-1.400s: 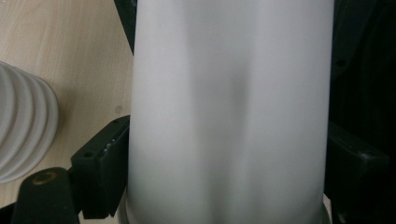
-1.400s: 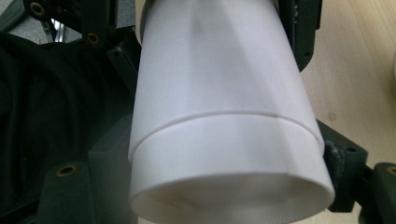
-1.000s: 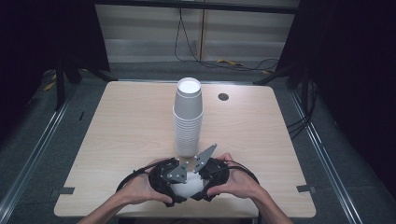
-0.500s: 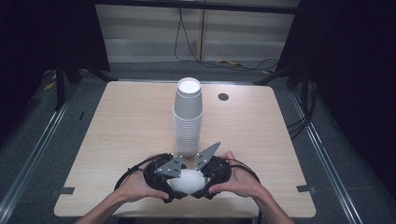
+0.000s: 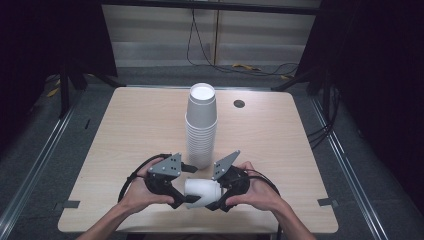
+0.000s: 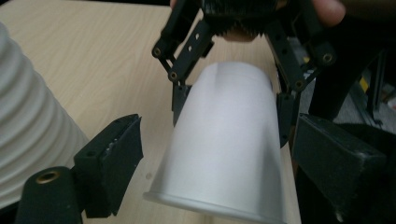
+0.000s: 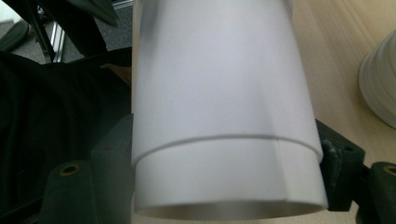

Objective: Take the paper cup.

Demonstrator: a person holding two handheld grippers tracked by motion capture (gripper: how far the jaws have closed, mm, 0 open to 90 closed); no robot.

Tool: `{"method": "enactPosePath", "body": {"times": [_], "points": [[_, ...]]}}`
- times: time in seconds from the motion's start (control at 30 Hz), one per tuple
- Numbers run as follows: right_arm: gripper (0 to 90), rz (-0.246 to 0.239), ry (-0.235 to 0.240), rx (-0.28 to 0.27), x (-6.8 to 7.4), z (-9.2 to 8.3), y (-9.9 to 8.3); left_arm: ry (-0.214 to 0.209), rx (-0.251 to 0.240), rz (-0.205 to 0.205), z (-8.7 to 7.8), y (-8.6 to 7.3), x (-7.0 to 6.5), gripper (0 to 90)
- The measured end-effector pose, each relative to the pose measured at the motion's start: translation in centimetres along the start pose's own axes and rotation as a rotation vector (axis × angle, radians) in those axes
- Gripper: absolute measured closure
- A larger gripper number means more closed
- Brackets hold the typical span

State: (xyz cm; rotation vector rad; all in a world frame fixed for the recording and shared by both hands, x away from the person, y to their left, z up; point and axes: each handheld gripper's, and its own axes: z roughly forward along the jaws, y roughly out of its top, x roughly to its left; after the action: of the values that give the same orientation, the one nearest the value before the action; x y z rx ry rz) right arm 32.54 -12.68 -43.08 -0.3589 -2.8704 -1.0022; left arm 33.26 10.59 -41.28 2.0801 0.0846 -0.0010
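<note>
Two grippers meet low at the near edge of the table [image 5: 125,130]. The left gripper [image 5: 181,202] has just been closing its jaws, which flank the rim of a white paper cup [image 5: 201,192] without pressing it. The cup lies on its side, long axis pointing gripper to gripper, wide mouth leftward. The right gripper [image 5: 214,201] clamps its narrow end, in front of the cup stack [image 5: 201,125].

A tall stack of white paper cups [image 5: 201,125] stands at twelve o'clock, just beyond both grippers; bare table [image 5: 135,130] lies open at ten and two.
</note>
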Motion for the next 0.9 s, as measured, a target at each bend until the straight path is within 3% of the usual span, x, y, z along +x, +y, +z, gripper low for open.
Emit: {"method": "enactPosePath", "body": {"times": [0.33, 0.5, 0.83, 0.9], "points": [[23.1, 0.056, 0.014, -0.14, -1.2, -1.4, -1.2, 0.048, -0.124, -0.044, -1.5, 0.0, 0.5, 15.7], [22.9, 0.062, 0.0, -0.213, -1.7, -1.5, -1.8, 0.048, -0.153, -0.056, -1.9, -0.1, 0.7, 15.6], [22.6, 0.061, -0.02, -0.282, -1.9, -1.6, -2.5, 0.061, -0.191, -0.098, -2.3, -0.6, 1.1, 15.6], [22.6, 0.082, -0.019, -0.31, -2.0, -1.8, -2.7, 0.061, -0.2, -0.105, -2.4, -0.6, 1.2, 15.6]]}}
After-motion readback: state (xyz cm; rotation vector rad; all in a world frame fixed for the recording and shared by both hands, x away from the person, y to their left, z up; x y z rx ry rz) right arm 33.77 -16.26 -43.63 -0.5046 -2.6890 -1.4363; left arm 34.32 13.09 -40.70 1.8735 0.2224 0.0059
